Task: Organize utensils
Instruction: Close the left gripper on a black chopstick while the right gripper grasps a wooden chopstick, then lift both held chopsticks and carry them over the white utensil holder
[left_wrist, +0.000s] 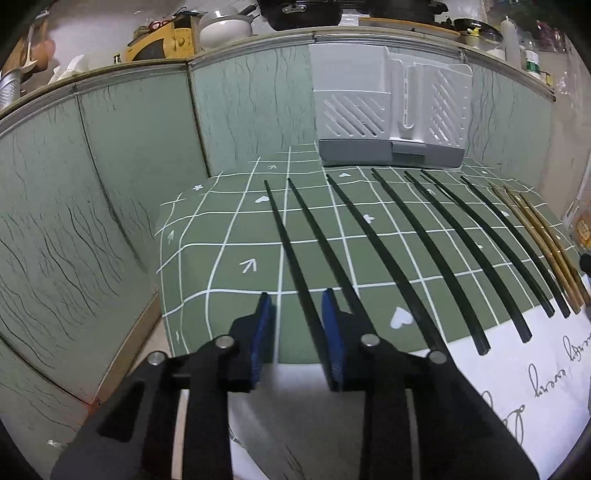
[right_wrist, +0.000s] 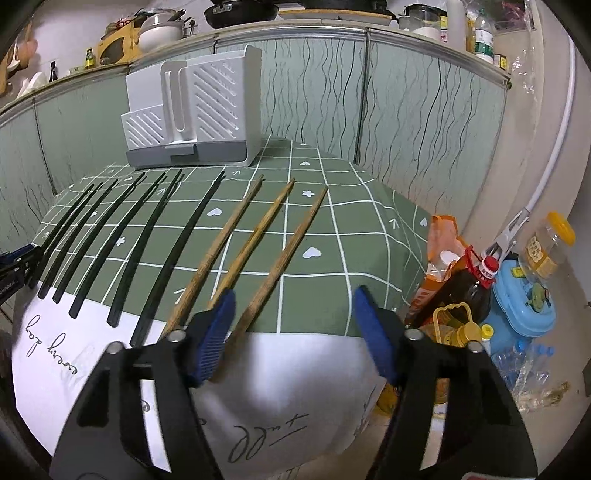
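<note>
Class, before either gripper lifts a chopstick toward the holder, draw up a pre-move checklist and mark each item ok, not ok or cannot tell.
1. Black chopstick lies between the left gripper fingers: ok.
2. Left pads pressing it: cannot tell.
3. Brown wooden chopstick between the right gripper fingers: ok.
4. Right fingers closed on it: not ok, gap remains.
5. White slotted utensil holder upright: ok.
6. Holder compartments free: cannot tell.

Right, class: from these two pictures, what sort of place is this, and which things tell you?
Most likely a home kitchen: pots and pans crowd a counter above tiled walls, cooking oil bottles stand beside the table, and chopsticks lie before a white utensil holder.
</note>
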